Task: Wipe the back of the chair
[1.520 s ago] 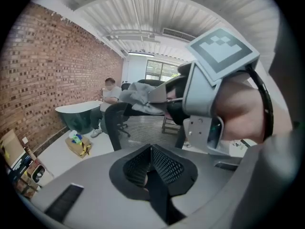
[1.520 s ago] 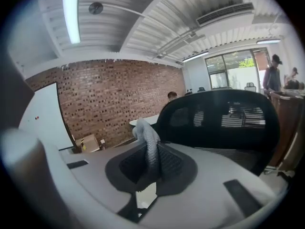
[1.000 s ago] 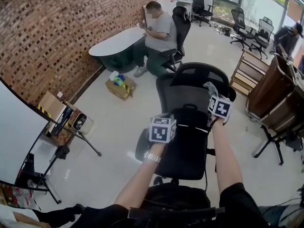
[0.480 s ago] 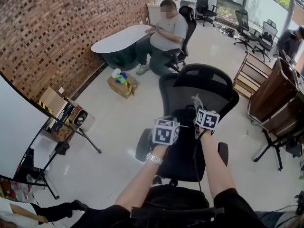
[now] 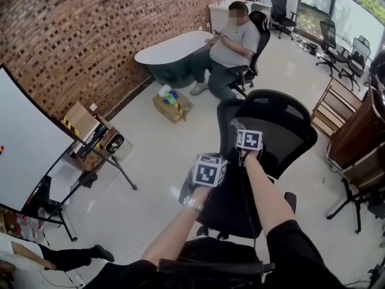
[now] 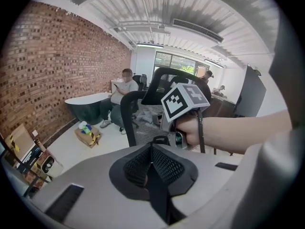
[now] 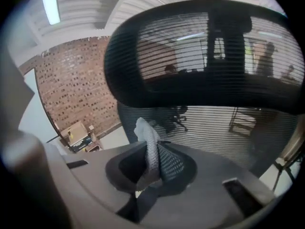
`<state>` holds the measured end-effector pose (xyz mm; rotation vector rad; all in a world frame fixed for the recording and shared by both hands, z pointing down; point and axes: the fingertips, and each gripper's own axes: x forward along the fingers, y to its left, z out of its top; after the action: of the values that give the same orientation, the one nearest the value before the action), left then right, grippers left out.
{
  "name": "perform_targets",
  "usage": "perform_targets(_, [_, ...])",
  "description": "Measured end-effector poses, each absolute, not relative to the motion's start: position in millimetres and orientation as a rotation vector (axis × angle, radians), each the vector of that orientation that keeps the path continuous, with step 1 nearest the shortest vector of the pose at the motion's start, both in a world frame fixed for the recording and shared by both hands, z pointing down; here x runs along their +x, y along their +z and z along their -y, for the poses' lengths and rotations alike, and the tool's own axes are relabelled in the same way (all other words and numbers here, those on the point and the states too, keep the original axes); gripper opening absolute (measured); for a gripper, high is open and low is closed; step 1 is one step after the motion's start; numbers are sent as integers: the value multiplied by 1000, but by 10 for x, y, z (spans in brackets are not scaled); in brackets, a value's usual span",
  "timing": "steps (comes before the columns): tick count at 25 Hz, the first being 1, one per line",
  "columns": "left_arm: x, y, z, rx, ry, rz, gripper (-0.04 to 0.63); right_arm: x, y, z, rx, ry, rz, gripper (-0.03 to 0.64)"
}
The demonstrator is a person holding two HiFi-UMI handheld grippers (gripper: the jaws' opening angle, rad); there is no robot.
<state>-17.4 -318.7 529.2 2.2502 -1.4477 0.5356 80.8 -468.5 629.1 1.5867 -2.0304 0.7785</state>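
Observation:
A black mesh office chair stands before me, its back (image 5: 283, 131) facing me under a curved headrest (image 7: 205, 51). My right gripper (image 7: 150, 168) is shut on a grey cloth (image 7: 148, 147), which stands up between the jaws close against the mesh back (image 7: 214, 128). In the head view the right gripper (image 5: 243, 131) sits at the back's left edge. My left gripper (image 5: 210, 161) hovers just left of and below it, beside the chair. In its own view the left gripper (image 6: 152, 163) is shut with nothing in it, and the cloth (image 6: 145, 117) shows on the mesh beyond.
A person (image 5: 234, 41) sits in another chair at a rounded white table (image 5: 171, 47) by the brick wall. A cardboard box (image 5: 171, 104) lies on the floor. A whiteboard on a stand (image 5: 24, 155) is at the left, wooden furniture (image 5: 355, 137) at the right.
My right gripper with the cloth has slid leftward across the chair back, from its right side to its left edge. The left gripper has stayed roughly in place.

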Motion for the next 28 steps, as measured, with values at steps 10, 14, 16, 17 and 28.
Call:
perform_targets(10, [21,5396,3392,2294,586,1401,15,2696,6225,4623,2002,661,1757,44])
perform_targets(14, [385,5377,3542,2380,620,1323,15,3347,6309,4217,2054,758,1631,44])
perform_targets(16, [549,5274,3620,2425,605,1320,15,3622,6251,4058,2104,701,1593,44])
perform_targets(17, [614,5222,3658,2441,602,1327,15,3657,6249,3995,2114,710,1604,44])
perform_targets(28, [593,5181,3497,2369,545,1352,15,1149,6242,4281,1595,737,2179,44])
